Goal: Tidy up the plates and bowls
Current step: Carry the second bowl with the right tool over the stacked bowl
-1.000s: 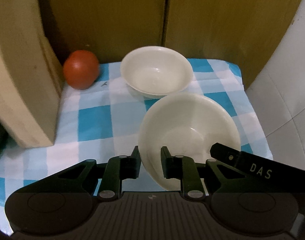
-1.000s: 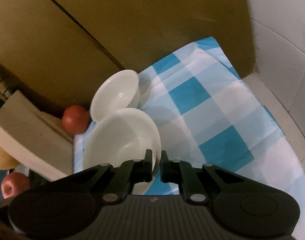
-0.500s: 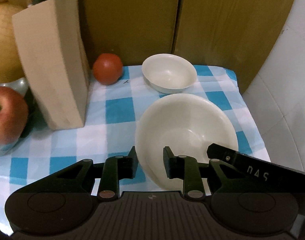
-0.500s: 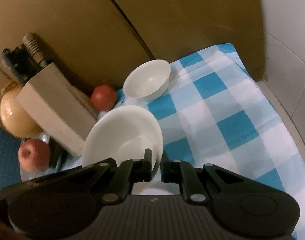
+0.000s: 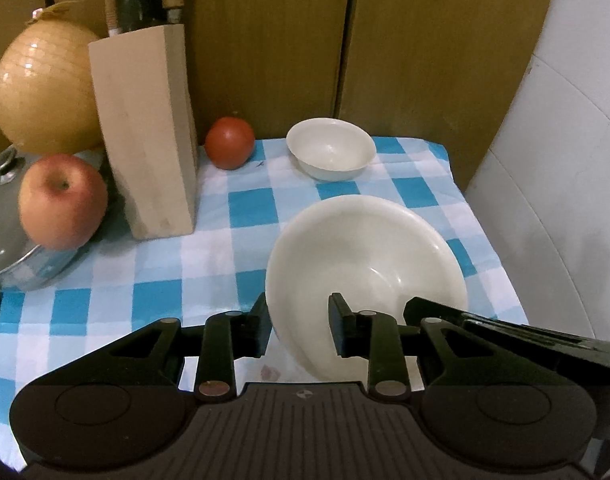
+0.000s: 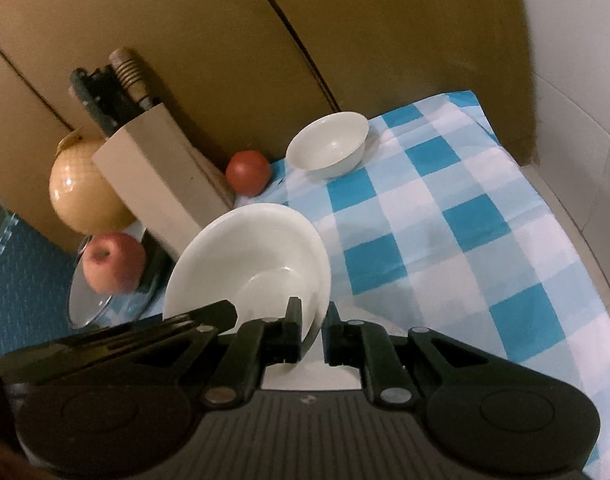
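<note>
Your right gripper [image 6: 312,330] pinches the rim of the big white bowl [image 5: 365,264], holding it tilted above the checked cloth [image 5: 249,208]; your left gripper [image 5: 299,326] has just been opening, its jaws now a little apart astride the bowl's opposite rim, the pads not pressing it; the small bowl [image 5: 331,148] sits at the cloth's far edge, near the tomato [image 5: 229,143] beside the knife block [image 5: 145,132].

No readable words, labels, brand names or numbers show in either wrist view; the only mark is a small pale emblem, not legible as text, on each gripper's ribbed body near the bottom edge
</note>
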Available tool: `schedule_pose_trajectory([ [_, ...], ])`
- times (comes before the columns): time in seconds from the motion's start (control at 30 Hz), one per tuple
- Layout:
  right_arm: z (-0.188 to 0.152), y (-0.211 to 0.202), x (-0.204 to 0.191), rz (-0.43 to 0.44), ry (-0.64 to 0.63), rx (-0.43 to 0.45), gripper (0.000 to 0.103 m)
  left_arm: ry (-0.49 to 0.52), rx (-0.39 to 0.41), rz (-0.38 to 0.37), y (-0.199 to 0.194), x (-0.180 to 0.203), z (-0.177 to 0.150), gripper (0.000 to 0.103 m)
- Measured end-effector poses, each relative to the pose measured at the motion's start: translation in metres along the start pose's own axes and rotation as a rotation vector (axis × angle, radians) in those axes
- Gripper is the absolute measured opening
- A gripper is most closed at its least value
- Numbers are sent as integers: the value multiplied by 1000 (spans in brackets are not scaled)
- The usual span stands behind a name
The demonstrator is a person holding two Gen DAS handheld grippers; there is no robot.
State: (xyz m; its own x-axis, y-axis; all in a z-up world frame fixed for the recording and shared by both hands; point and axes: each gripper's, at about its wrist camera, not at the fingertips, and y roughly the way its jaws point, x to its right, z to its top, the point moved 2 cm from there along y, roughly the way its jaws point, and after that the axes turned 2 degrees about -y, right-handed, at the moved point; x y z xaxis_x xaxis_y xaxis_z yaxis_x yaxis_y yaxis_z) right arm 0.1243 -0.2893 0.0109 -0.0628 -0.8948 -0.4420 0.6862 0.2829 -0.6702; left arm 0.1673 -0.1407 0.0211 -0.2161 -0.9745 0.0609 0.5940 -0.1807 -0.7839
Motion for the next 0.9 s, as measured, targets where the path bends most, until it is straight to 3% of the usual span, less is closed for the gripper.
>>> schedule_pose_trajectory([
  [0.9, -49, -39, -8, 22, -46, -8, 13, 34, 16, -38, -46, -1, -46, 43],
])
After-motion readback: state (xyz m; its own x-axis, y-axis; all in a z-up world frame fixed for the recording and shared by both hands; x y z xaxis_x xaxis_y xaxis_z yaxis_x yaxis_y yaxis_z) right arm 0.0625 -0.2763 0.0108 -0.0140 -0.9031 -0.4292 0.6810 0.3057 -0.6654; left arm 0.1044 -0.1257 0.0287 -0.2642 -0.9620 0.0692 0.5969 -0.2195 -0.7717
